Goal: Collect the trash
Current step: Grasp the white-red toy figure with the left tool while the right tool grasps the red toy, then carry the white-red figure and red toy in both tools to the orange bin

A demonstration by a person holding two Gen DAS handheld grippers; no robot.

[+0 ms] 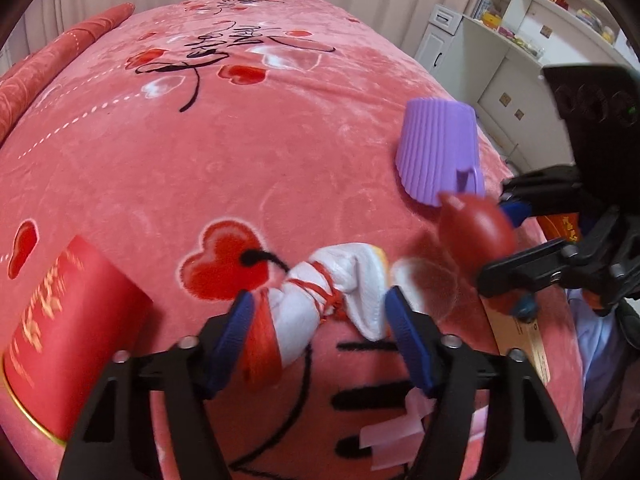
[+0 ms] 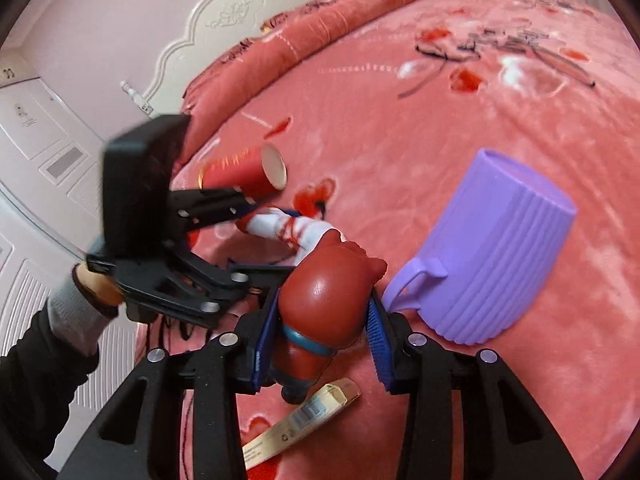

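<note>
Left wrist view. My left gripper point(image 1: 320, 316): jaws spread wide, blue pads on either side of a white cloth bundle point(image 1: 336, 292) bound with red thread; whether the pads touch it I cannot tell. The bundle lies on the pink bed blanket point(image 1: 160, 160) printed with red hearts. Red cylindrical can point(image 1: 68, 332) with gold lettering: on its side at lower left, well apart from the bundle. Purple ribbed cup point(image 1: 436, 152): upside down on the blanket at right, handle toward me. My right gripper point(image 1: 500, 236): enters from the right, clamped on a brown-red figurine point(image 1: 476, 232) just beside the cup. Flat tan box point(image 1: 528, 344) with a barcode: on the blanket under that gripper. White shelving point(image 1: 540, 20): background, upper right.

Right wrist view. My right gripper point(image 2: 324, 336): pads pressed against both flanks of the brown-red figurine point(image 2: 320, 304), which carries a blue band. Purple ribbed cup point(image 2: 492, 256): inverted, just right of the figurine. Tan box point(image 2: 296, 420): below the jaws. My left gripper point(image 2: 256, 216): at the white cloth bundle point(image 2: 288, 228). Red can point(image 2: 248, 172): beyond it, open end toward me. Pink bolster point(image 2: 320, 28): along the white headboard point(image 2: 224, 12).
</note>
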